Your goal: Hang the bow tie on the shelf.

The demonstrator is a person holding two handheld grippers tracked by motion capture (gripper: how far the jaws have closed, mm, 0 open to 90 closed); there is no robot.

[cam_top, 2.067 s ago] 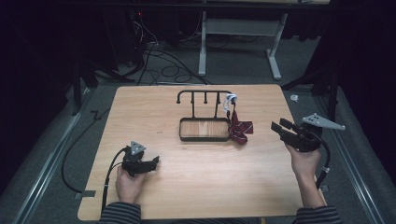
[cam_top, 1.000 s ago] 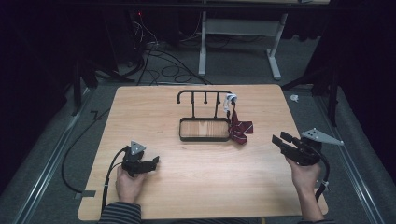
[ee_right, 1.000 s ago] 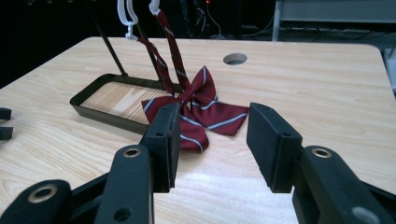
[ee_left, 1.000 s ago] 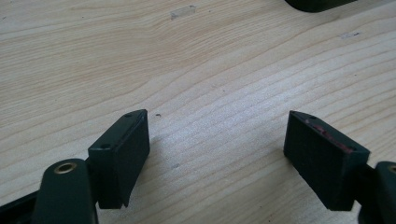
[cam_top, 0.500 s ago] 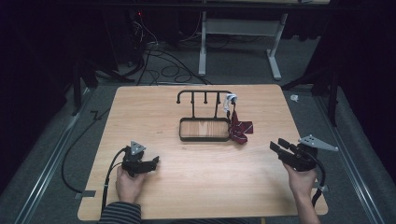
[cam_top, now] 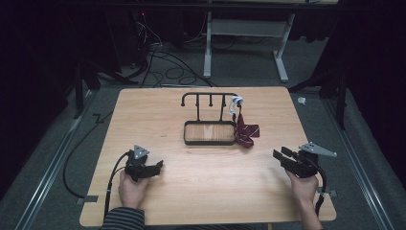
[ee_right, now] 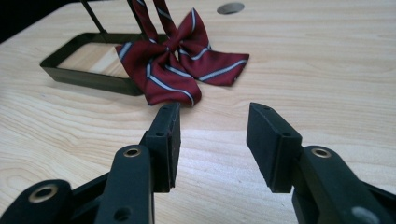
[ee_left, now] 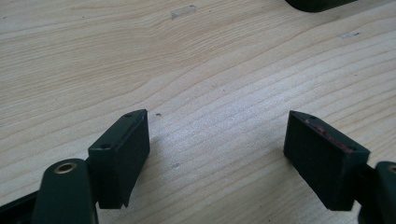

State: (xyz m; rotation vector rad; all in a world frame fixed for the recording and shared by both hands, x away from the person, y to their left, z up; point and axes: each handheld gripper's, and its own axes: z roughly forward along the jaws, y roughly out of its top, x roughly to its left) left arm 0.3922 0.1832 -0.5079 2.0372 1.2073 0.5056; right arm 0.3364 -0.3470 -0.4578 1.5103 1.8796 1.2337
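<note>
Table (cam_top: 201,191): light wood, visible grain, smooth matt finish, faint sheen under the left gripper (ee_left: 217,158) fingers. Gripper jaws: black matt plastic by the look, slightly textured pads (ee_right: 264,140), brass-coloured rivets at the pivots. Ahead of the right gripper (ee_right: 212,140) fingers: bow tie (ee_right: 175,60), dark red woven cloth with pale stripes, soft satin-like sheen. Behind it, hanger stand (cam_top: 209,122): thin black matt rods and rim, metal-looking, with a light wood base panel. Sleeve (cam_top: 122,219) of the left arm: striped knit cloth.
</note>
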